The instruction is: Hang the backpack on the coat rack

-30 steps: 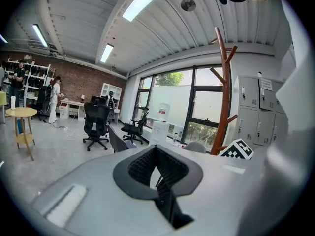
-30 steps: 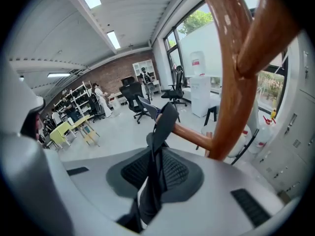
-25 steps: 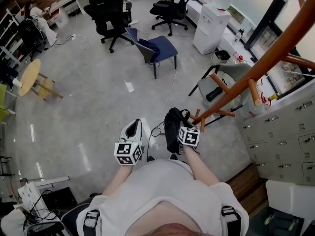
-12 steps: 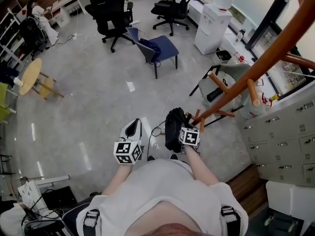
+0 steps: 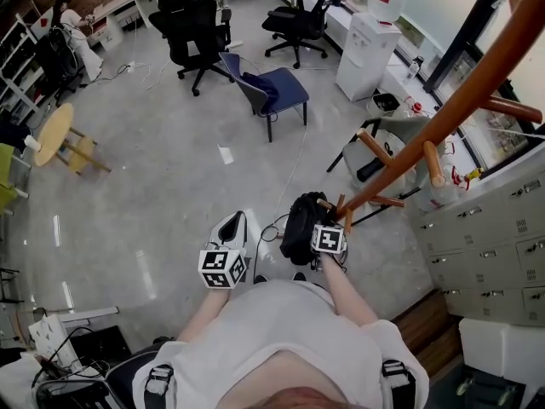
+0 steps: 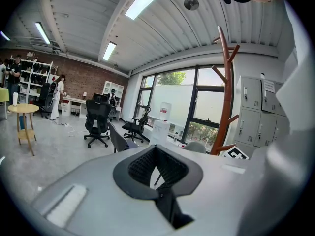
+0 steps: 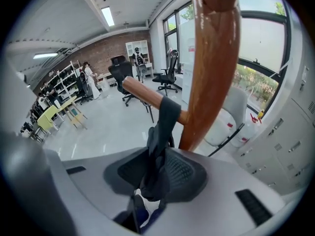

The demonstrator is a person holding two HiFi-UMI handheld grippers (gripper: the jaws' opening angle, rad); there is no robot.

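The backpack (image 5: 298, 224), black, sits against the lower pegs of the coat rack (image 5: 443, 113) in the head view. The right gripper (image 5: 318, 218) is at it, and the left gripper (image 5: 230, 227) is beside it, farther from the rack. Grey lockers (image 5: 494, 228), drawers closed, stand just right of the rack; a blue chair (image 5: 277, 88) and a water dispenser (image 5: 364, 45) lie beyond it.

In the left gripper view, the fingers are together on nothing, with the rack (image 6: 226, 97) off to their right.

In the right gripper view, the backpack's strap (image 7: 165, 119) loops over a rack peg (image 7: 142, 93). It runs down between the fingers, which have just been opening and stand apart around it.
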